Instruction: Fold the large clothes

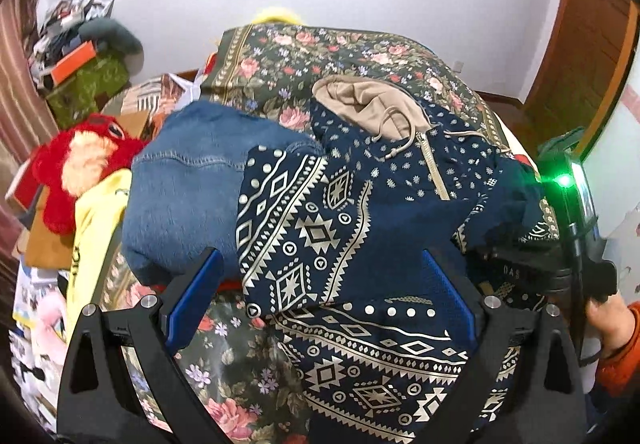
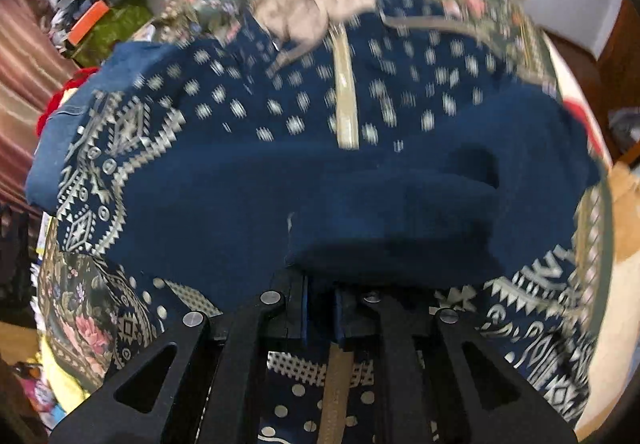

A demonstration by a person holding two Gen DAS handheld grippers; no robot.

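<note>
Left wrist view: the left gripper (image 1: 320, 284) hangs with jaws spread wide over the hoodie (image 1: 360, 204), which lies on the floral bed (image 1: 224, 384) beside jeans (image 1: 188, 188).

Right wrist view: the right gripper (image 2: 322, 308) has its jaws clenched on a navy fold of the hoodie (image 2: 320, 184).

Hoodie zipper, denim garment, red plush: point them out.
hoodie zipper (image 1: 434, 172): left wrist view, on the beige tape mid-length.
denim garment (image 1: 188, 180): left wrist view, mid-panel below the seam.
red plush (image 1: 60, 204): left wrist view, red body.
</note>
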